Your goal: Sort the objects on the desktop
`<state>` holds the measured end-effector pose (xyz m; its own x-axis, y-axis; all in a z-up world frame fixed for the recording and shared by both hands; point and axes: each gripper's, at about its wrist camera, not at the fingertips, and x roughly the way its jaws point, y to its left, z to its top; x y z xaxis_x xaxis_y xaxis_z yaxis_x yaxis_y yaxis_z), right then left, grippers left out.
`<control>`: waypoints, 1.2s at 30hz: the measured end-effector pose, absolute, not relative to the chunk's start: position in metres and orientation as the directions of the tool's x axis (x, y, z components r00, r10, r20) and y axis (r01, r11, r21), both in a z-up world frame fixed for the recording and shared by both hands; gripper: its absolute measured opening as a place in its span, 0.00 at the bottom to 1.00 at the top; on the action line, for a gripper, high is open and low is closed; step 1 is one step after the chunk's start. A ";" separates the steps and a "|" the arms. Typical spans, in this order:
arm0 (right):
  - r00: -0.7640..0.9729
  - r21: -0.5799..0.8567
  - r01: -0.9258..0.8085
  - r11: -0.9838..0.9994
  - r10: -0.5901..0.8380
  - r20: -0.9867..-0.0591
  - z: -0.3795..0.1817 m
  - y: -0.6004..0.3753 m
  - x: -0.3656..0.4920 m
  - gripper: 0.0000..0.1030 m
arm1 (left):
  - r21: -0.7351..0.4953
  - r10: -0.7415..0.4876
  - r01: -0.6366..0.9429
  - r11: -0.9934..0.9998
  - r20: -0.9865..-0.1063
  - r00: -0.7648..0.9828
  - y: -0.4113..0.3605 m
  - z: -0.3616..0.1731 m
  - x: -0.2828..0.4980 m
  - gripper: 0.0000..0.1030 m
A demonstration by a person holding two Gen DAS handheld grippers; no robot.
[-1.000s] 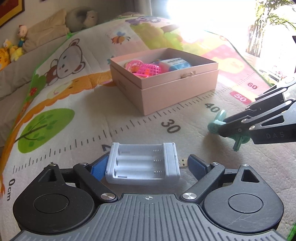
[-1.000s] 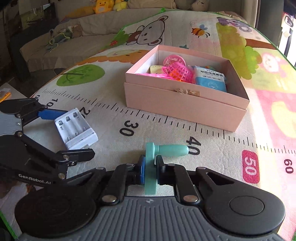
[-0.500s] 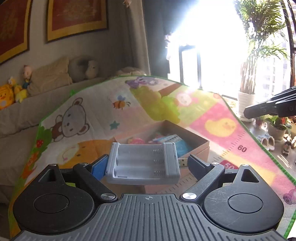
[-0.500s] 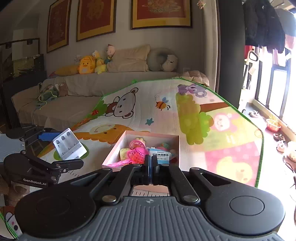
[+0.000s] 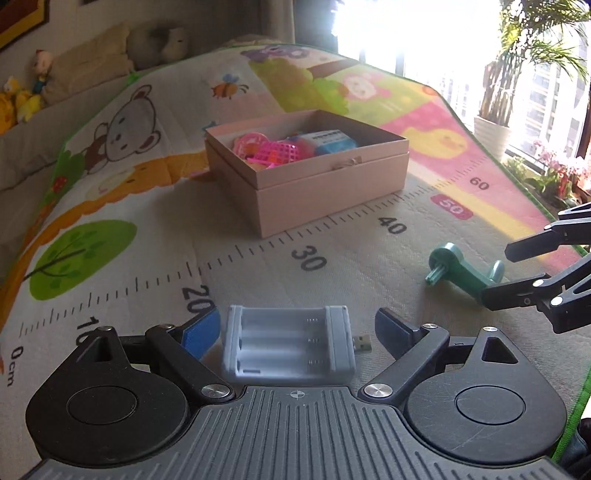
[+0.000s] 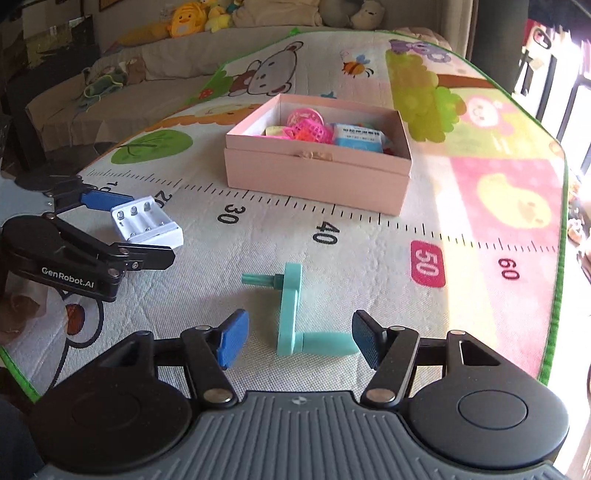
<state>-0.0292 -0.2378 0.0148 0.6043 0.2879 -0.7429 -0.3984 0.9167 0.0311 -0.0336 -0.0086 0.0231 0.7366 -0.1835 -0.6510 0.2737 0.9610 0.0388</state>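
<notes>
A white battery charger (image 5: pixel 290 341) lies on the play mat between the fingers of my left gripper (image 5: pixel 295 330), which is open; a small gap shows on each side. The charger also shows in the right wrist view (image 6: pixel 147 226). A teal crank handle (image 6: pixel 291 315) lies on the mat between the fingers of my right gripper (image 6: pixel 295 338), which is open. The crank also shows in the left wrist view (image 5: pixel 463 271). An open pink box (image 6: pixel 317 177) holding pink toys and a blue packet stands beyond both; it also shows in the left wrist view (image 5: pixel 332 192).
The colourful play mat (image 6: pixel 369 251) has a printed ruler running across it. Its green edge (image 6: pixel 552 295) lies to the right. A sofa with plush toys (image 6: pixel 188 20) stands behind. A potted plant (image 5: pixel 495 125) stands by the window.
Both grippers came down from a raised pose to the mat and opened. The charger and the crank, held a moment ago, now lie loose on the mat.
</notes>
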 end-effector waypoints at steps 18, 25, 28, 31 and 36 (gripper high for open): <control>0.651 0.043 -0.334 0.942 0.263 -0.712 -0.006 -0.218 -0.008 0.60 | -0.011 -0.200 0.267 0.964 -0.691 0.695 -0.010 0.009 -0.036 0.96; 0.643 0.029 -0.366 0.930 0.275 -0.715 -0.003 -0.217 -0.014 0.57 | 0.014 -0.186 0.273 0.962 -0.700 0.690 -0.018 0.005 -0.033 0.97; 0.648 0.028 -0.369 0.929 0.279 -0.709 0.000 -0.217 -0.015 0.57 | 0.015 -0.176 0.261 0.965 -0.700 0.692 -0.017 0.004 -0.031 0.97; 0.633 0.015 -0.378 0.926 0.271 -0.725 -0.001 -0.216 -0.014 0.57 | 0.017 -0.171 0.255 0.967 -0.698 0.695 -0.018 0.004 -0.030 0.97; 0.630 -0.027 -0.405 0.914 0.258 -0.732 -0.004 -0.207 -0.014 0.58 | 0.019 -0.169 0.252 0.968 -0.693 0.700 -0.020 0.003 -0.026 0.96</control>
